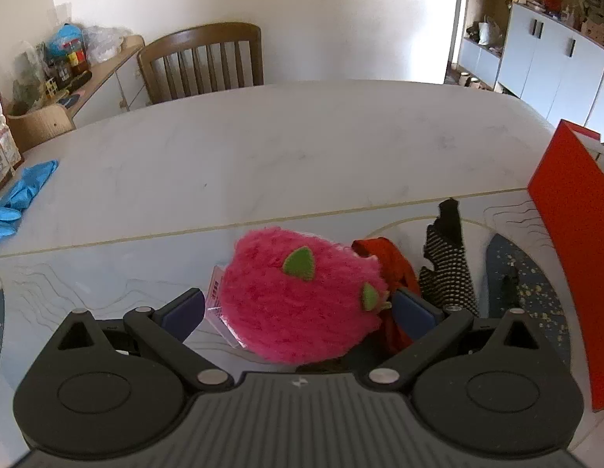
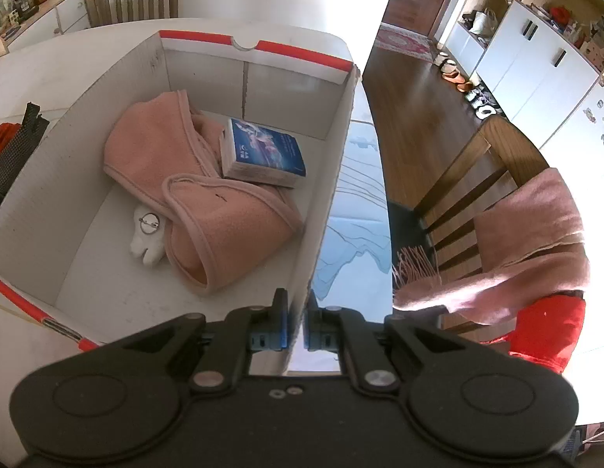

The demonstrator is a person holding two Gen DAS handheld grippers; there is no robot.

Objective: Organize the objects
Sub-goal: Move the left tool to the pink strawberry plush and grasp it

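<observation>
A fuzzy pink plush (image 1: 302, 292) with green patches lies on the table mat between the fingers of my left gripper (image 1: 302, 308), which is wide open around it. A red cloth (image 1: 395, 273) and a black striped cloth (image 1: 450, 273) lie just right of the plush. My right gripper (image 2: 297, 325) is shut on the right wall of the red and white cardboard box (image 2: 325, 195). Inside the box lie a pink cloth (image 2: 208, 202), a blue card pack (image 2: 263, 152) and a small white toy (image 2: 146, 238).
The box's red outer wall (image 1: 567, 234) stands at the right in the left wrist view. Blue gloves (image 1: 21, 199) lie at the table's left edge. A wooden chair (image 1: 204, 62) stands behind the table. Another chair with a pink scarf (image 2: 528, 249) stands right of the box.
</observation>
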